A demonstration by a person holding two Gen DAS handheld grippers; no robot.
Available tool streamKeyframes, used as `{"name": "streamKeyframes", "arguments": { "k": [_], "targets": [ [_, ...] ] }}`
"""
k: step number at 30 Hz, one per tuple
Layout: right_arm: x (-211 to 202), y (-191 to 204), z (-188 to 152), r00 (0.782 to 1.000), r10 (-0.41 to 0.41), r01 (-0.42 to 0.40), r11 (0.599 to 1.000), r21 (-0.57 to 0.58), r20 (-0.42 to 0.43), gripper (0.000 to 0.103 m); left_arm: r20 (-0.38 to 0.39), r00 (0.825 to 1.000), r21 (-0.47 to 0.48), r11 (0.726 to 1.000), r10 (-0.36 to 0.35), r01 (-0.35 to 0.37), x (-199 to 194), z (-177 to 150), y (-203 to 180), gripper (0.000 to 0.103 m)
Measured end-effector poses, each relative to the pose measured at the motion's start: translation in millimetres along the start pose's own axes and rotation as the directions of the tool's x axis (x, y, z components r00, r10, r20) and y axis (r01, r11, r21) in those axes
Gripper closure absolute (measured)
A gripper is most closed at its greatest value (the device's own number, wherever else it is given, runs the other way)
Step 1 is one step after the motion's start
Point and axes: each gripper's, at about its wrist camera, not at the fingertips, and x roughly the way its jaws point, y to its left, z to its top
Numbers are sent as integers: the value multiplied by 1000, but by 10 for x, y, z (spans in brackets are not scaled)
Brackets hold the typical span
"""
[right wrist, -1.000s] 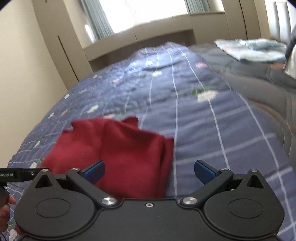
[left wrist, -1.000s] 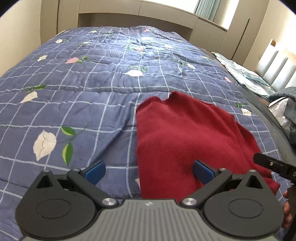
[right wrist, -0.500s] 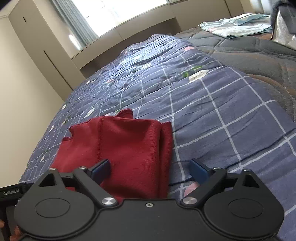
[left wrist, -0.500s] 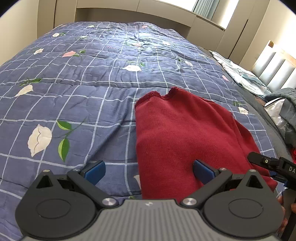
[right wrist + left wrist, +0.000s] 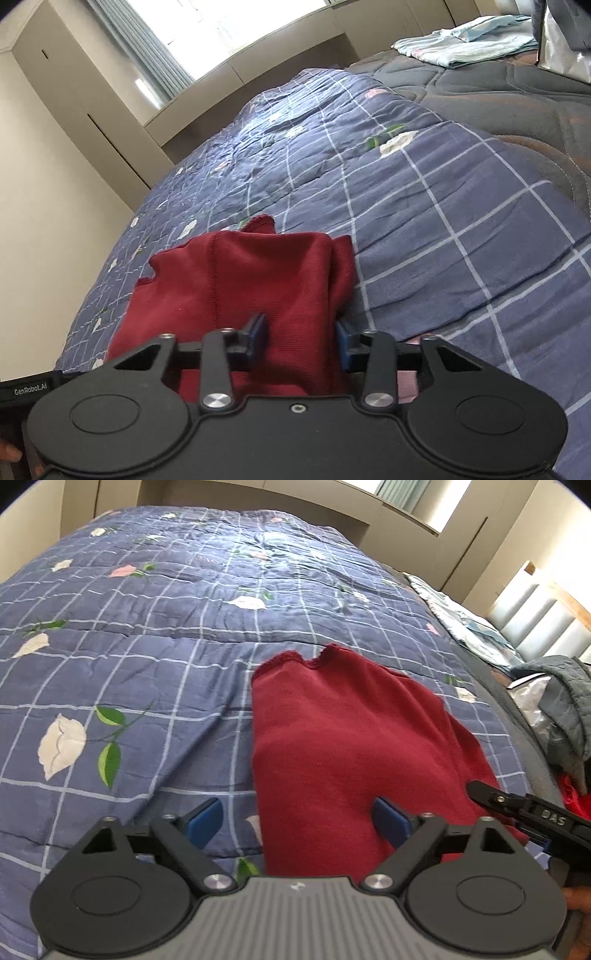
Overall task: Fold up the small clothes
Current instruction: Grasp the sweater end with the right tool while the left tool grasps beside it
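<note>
A dark red knit garment (image 5: 351, 746) lies partly folded on the blue checked floral quilt (image 5: 147, 646). My left gripper (image 5: 297, 821) is open, its blue pads wide apart astride the garment's near left edge. My right gripper (image 5: 301, 338) has its jaws partly closed around the garment's near right edge (image 5: 295, 295); the blue pads sit about a hand's width apart with red cloth between them. The right gripper's black finger shows at the right of the left wrist view (image 5: 524, 805).
A folded light blue cloth (image 5: 469, 44) lies far back on the grey mattress (image 5: 498, 103). A grey garment and a silver bag (image 5: 554, 709) sit at the bed's right side. Beige cabinets and a window ledge (image 5: 258, 62) stand behind the bed.
My right gripper has dropped lower onto the garment's near right edge and its jaws have narrowed from wide open. My left gripper has edged a little closer and stays open.
</note>
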Motion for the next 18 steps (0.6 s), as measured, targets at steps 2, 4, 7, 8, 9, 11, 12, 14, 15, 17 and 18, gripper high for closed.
{"name": "streamKeyframes", "arguments": {
  "k": [2,4,7,8,9,11,12,14,15,17,18],
  "targets": [
    [-15,36,-7,1000,4,-4,1000,-6,6,79,-16,999,-15,999,-46,46,-5,13,6,34],
    [-39,84,-8,1000,0,1,1000,-26,14,84,-24,998,-26,998,-53,52,-13,31,1,37],
    [-98,160,2,1000,-10,12,999,-51,30,87,-16,999,-1,999,-37,37,-62,41,-44,57],
    [-119,186,5,999,-12,14,998,-59,37,88,-12,999,7,999,-36,36,-85,48,-60,65],
    [-146,221,14,999,-14,17,998,-66,45,88,-9,999,17,999,-32,32,-112,56,-81,71],
    [-218,320,33,998,-10,16,997,-79,64,89,-4,1000,44,999,-26,26,-182,83,-129,75],
    [-254,374,48,997,-3,9,996,-87,72,89,-4,1000,57,998,-26,26,-218,95,-144,77],
    [-328,511,82,996,21,-12,994,-104,86,89,1,999,75,997,-37,36,-316,129,-161,78],
    [-354,574,99,995,34,-24,993,-111,89,89,4,999,76,996,-44,44,-364,148,-159,78],
    [-390,750,124,994,64,-52,990,-133,90,89,22,999,75,996,-45,44,-506,185,-129,78],
    [-390,834,131,993,78,-65,988,-140,89,89,35,999,80,996,-36,33,-576,199,-106,78]
  ]
}}
